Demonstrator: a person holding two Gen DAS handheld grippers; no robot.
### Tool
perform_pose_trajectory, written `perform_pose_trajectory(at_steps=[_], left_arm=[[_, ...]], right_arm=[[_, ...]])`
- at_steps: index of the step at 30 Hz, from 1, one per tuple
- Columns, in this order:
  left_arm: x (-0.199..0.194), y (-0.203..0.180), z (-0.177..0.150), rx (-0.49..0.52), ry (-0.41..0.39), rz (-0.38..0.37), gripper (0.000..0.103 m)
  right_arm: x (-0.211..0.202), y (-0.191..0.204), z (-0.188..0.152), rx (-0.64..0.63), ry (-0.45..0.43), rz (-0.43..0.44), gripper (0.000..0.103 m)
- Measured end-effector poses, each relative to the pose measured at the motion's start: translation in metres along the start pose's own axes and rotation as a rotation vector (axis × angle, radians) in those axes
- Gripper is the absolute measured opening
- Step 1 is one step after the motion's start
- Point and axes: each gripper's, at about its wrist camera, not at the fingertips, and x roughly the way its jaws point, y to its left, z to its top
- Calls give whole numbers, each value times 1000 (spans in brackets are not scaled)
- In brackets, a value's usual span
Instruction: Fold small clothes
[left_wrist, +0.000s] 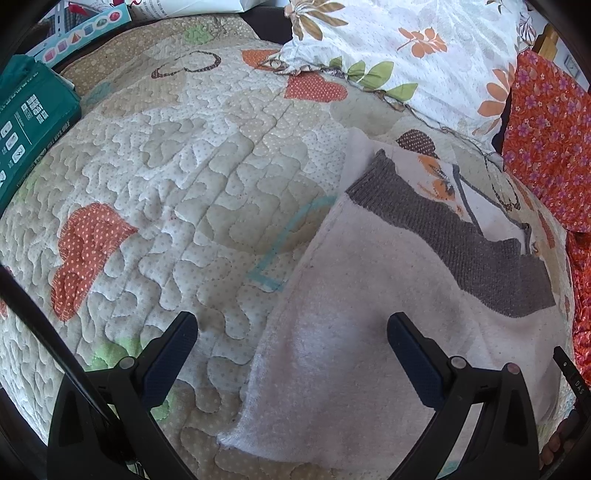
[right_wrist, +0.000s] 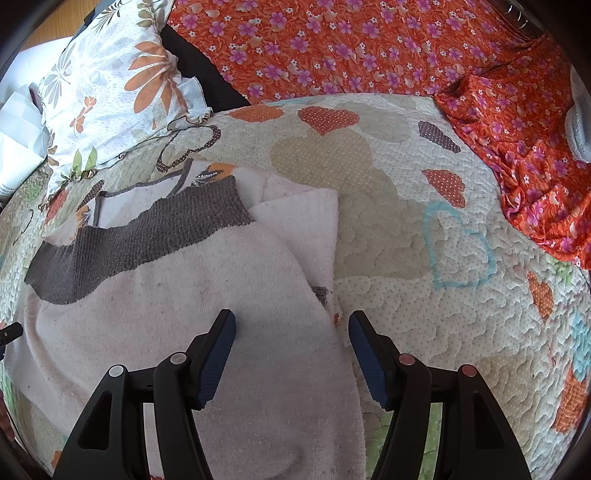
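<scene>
Pink fleece garment (right_wrist: 166, 314) lies flat under both gaping, empty claws, left claw (left_wrist: 291, 332) and right claw (right_wrist: 291, 328).

Green box (left_wrist: 29, 125) cut off by the left edge, print too small to read. Pale garment (right_wrist: 177, 314) hides a grey-trimmed white piece (right_wrist: 122, 208) beneath (only its upper part shows).

A pale pink garment (left_wrist: 362, 332) with a grey ribbed band (left_wrist: 454, 236) is seen spread on a quilted bedspread (left_wrist: 184, 166) patterned with hearts. The left claw (left_wrist: 291, 328) is held wide apart above the garment's left edge, nothing gripped. A floral pillow (left_wrist: 406, 44) and orange flowered cloth (left_wrist: 546, 140) are seen behind, a green box (left_wrist: 29, 125) at left.
</scene>
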Motion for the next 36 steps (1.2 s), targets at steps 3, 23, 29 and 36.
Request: perform_pose_trajectory(at_steps=[3, 23, 29, 36], left_arm=[[-9, 1, 2, -24, -31, -17, 102], [-12, 33, 12, -125, -50, -1, 102], [-30, 71, 15, -230, -63, -66, 102], [-26, 85, 49, -208, -50, -185, 102]], right_arm=[[0, -2, -1, 1, 0, 0, 69], [-21, -12, -14, 9, -28, -32, 69], [-58, 12, -34, -107, -176, -97, 69], [-98, 78, -66, -276, -239, 17, 71]])
